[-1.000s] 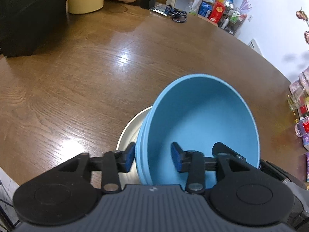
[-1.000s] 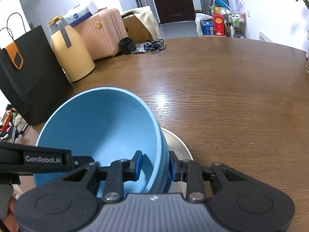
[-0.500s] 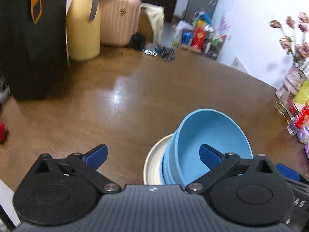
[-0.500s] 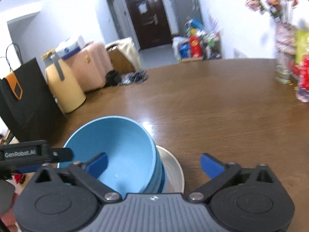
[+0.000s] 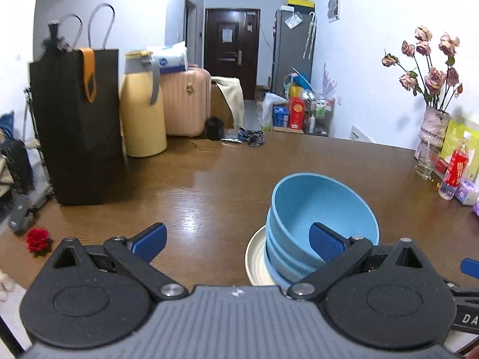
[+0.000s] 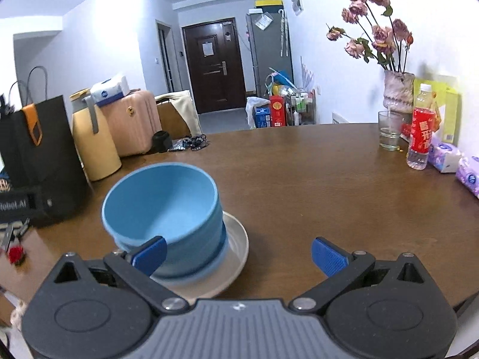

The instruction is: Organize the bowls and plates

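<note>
My left hand-held gripper [image 5: 238, 240] and right hand-held gripper [image 6: 238, 254] have just spread wide, holding nothing; they partly hide the stacked blue bowls [image 6: 167, 206] on the plate [image 6: 236, 245].

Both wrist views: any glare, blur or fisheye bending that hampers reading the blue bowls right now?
Left wrist view: a bright glare patch on the table left of the blue bowls, which are sharp; the left edge is smeared. Right wrist view: the bowls look slightly soft at the rim, and the plate is clear. In both views the walls bow outward and the corners go dark.
</note>
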Action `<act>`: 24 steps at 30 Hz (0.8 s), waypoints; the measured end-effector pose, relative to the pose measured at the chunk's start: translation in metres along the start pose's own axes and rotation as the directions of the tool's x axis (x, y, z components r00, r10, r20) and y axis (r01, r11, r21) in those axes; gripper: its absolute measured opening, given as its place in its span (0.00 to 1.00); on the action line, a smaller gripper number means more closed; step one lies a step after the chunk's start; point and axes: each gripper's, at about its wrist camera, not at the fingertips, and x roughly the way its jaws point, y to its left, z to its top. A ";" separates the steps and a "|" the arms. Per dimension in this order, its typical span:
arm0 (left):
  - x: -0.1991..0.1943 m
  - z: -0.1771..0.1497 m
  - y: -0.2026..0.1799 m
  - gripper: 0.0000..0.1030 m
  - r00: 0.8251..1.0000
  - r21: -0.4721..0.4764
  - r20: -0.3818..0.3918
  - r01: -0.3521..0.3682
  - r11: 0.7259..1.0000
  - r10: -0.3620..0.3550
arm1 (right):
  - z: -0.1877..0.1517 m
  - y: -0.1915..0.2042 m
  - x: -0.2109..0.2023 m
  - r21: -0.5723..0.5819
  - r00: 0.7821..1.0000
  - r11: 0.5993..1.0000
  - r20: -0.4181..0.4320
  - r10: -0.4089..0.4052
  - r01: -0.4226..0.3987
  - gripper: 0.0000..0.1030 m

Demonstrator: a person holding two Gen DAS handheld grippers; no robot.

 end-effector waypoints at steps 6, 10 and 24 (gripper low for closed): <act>-0.030 -0.033 -0.012 1.00 1.000 0.024 -0.020 -0.015 1.000 0.015 | -0.031 -0.010 -0.036 -0.052 1.000 0.999 0.019 -0.011 0.012 1.00; -0.049 -0.054 -0.015 1.00 1.000 0.030 -0.017 -0.026 0.999 0.026 | -0.048 -0.017 -0.059 -0.075 1.000 0.997 0.026 -0.001 0.003 1.00; -0.095 -0.090 -0.032 1.00 1.000 0.058 0.010 -0.025 0.998 0.024 | -0.078 -0.034 -0.110 -0.088 0.997 0.996 0.074 0.015 -0.008 1.00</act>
